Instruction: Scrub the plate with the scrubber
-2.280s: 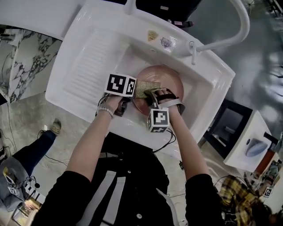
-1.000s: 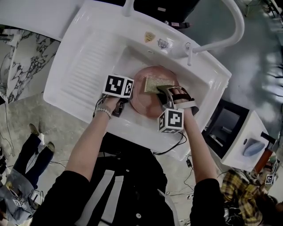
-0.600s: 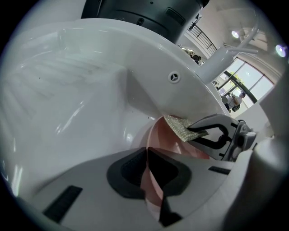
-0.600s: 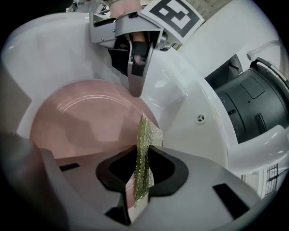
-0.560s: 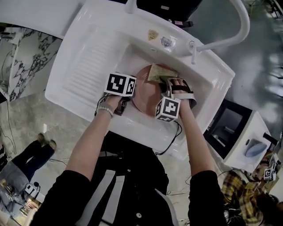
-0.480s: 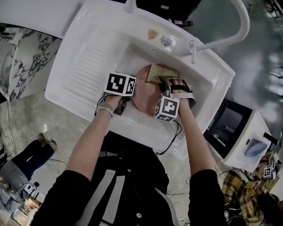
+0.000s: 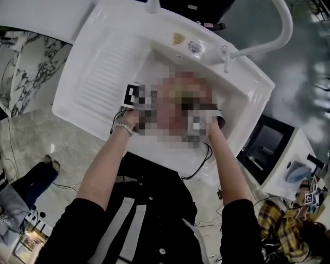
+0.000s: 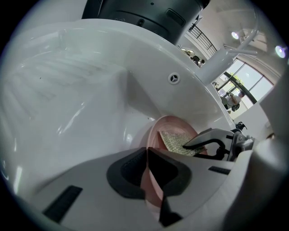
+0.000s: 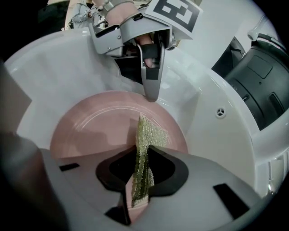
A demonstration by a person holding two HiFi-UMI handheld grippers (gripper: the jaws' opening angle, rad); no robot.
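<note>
No word, number or brand could be read anywhere. A gold shield-shaped sticker [image 7: 178, 37] and a round sticker [image 7: 194, 47] sat on the back rim of the white sink [image 7: 105, 28], their print too small to make out. The cube [image 9: 175, 12] on the left claw [image 9: 151, 93] bore only black-and-white square marker patterns, not letters
</note>
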